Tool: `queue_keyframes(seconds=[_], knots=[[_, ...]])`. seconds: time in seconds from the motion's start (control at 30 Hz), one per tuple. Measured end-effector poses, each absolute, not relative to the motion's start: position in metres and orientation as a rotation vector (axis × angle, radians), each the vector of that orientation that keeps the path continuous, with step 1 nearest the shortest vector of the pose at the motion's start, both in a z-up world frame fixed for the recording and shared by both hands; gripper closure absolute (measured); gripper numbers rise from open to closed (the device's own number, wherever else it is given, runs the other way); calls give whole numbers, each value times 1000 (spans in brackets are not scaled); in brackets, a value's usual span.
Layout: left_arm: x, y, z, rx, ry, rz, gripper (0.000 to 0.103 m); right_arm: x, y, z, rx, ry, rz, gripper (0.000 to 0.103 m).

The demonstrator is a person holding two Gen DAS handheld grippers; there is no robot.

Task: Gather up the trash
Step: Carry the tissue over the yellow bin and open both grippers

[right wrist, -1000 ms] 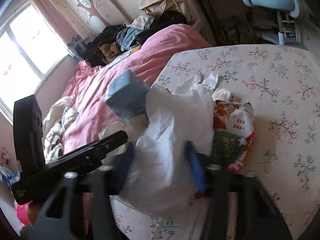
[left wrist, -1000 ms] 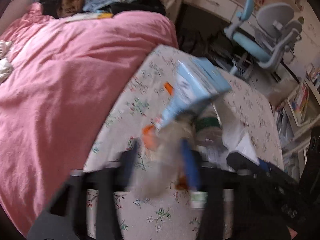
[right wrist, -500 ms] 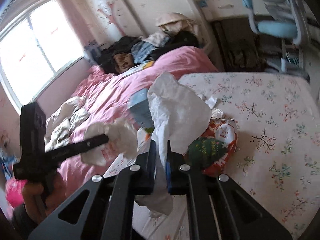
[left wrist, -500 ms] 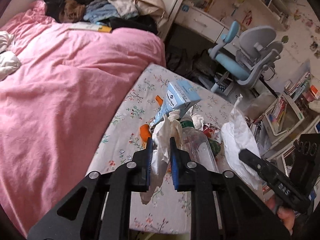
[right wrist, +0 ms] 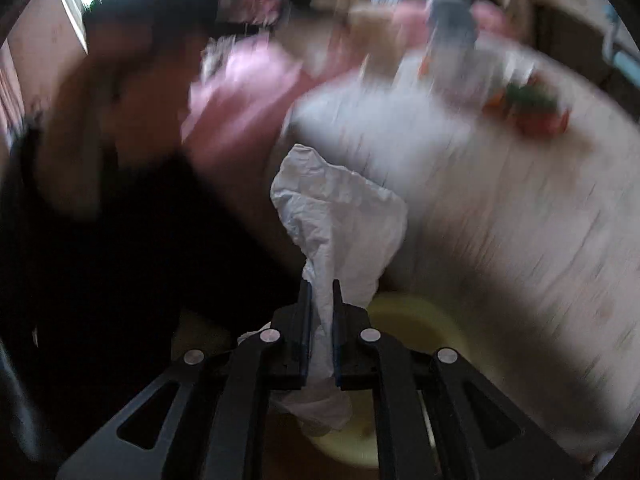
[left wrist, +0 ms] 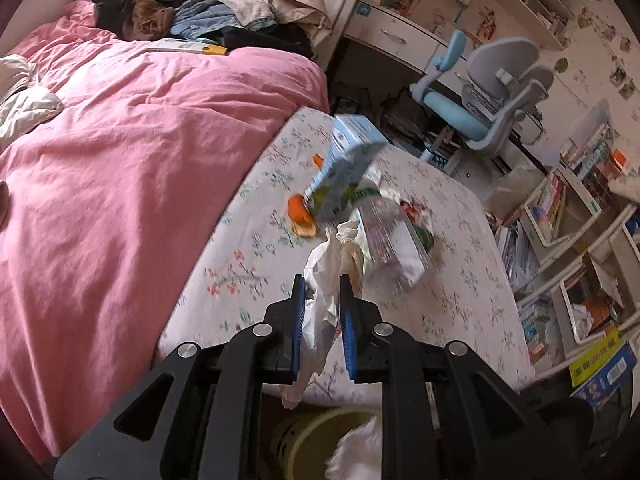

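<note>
While the pink bed fills the left, the left tool pinches a tissue above the floral tabletop; a carton and bottle lie beyond. Rightward, the right tool clamps a wrapper over a yellow bin.

Table: standing right of bed
Carton: leaning over bottle
Bin: sitting below table edge

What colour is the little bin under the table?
The bin is pale yellow; it shows best in the right wrist view.
</note>
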State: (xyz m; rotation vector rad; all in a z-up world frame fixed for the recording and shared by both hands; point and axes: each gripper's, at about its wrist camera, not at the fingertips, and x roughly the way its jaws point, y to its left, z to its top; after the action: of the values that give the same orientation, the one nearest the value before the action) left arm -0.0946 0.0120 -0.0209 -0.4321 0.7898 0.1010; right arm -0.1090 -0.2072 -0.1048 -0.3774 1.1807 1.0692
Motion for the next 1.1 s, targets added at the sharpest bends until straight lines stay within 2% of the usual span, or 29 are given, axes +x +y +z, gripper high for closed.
queue_keyframes(seconds=[0.2, 0.27, 0.33, 0.37, 0.47, 0.57, 0.77, 0.83, 0.87, 0.9, 0.97, 1.1], knots=[[-114, -13, -33, -379, 837, 52, 87, -103, -208, -164, -534, 1400, 991, 93], [-121, -23, -39, -358, 858, 37, 87, -94, -211, -163, -523, 1391, 942, 80], [-126, -31, -44, -340, 878, 26, 87, -83, -216, -147, -468, 1326, 910, 47], [-128, -35, -47, -333, 888, 21, 87, -77, -219, -135, -436, 1275, 889, 44], [-133, -47, -57, -319, 930, -3, 87, -69, -237, -98, -293, 1090, 828, 44], [-137, -63, -68, -291, 982, -29, 87, -58, -260, -68, -186, 927, 745, 35], [-149, -115, -118, -174, 1248, -175, 87, -41, -280, -55, -56, 795, 629, 34], [-152, -126, -123, -108, 1274, -185, 81, -46, -282, -56, -46, 786, 624, 34], [-153, -129, -122, -90, 1264, -182, 72, -45, -281, -57, -46, 778, 622, 34], [-153, -128, -118, -88, 1247, -175, 58, -48, -283, -59, -45, 767, 621, 34], [-154, -124, -112, -99, 1202, -149, 44, -66, -286, -56, -42, 752, 615, 34], [-153, -108, -96, -154, 1117, -95, 34, -64, -292, -55, -9, 746, 586, 32]])
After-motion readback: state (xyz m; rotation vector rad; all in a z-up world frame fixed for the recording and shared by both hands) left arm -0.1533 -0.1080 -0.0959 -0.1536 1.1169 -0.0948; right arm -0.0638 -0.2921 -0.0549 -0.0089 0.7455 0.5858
